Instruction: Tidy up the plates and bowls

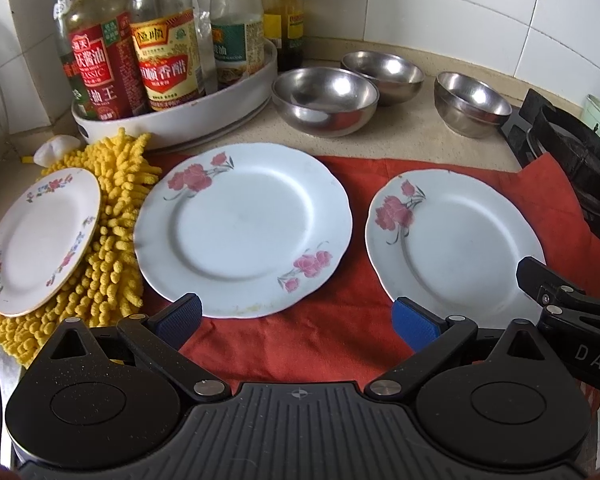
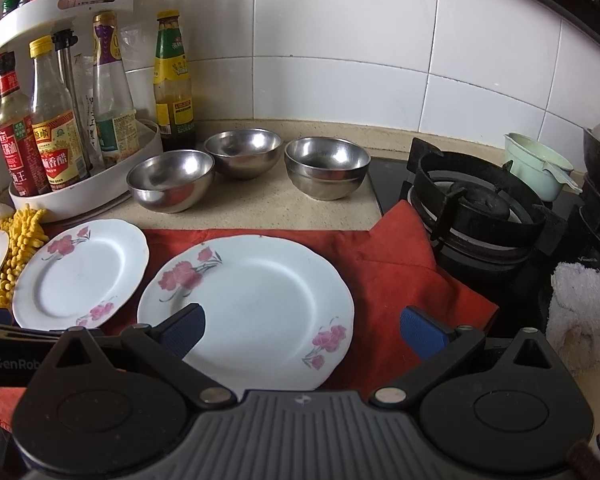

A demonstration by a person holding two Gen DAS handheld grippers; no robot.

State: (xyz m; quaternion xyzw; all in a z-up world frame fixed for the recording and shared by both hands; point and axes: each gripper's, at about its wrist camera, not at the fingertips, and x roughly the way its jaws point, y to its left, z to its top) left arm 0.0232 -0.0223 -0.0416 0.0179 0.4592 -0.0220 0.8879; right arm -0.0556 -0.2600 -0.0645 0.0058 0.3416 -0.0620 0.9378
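Worktop [image 2: 260, 210]: beige stone, tiled wall behind. Stove [image 2: 480, 216] at the right end, its black burner ring touching the corner of the red cloth [image 1: 340, 332].

Red cloth spread flat along the worktop's front; 2 plates on it.

Rack [image 1: 172, 128]: round, white, back left, packed with sauce bottles. 1 more bottle [image 2: 174, 80] stands just beside it against the wall.

Big plate [image 1: 242, 228]: white, pink flowers, left part of the cloth, lying flat.

Mid plate [image 1: 456, 248]: same pattern, right of the big plate, apart from it, flat on the cloth.

Yellow mop [image 1: 116, 216]: shaggy, at the cloth's left edge. Small plate [image 1: 40, 240] rests on it, tilted, rim overhanging the mop.

3 steel bowls behind the cloth on bare worktop: left bowl [image 1: 326, 100], back bowl [image 1: 384, 70] touching or nearly touching it, right bowl [image 1: 472, 104] set apart, near the stove. All upright.

White rag [image 2: 584, 312] bunched beside the stove, right front. Green cup [image 2: 536, 164] behind the burner.

Left tool [image 1: 296, 320]: fingers spread wide, holding nothing, low over the cloth between big and mid plates.

Right tool [image 2: 304, 330]: fingers spread wide, holding nothing, low over the near side of the mid plate.
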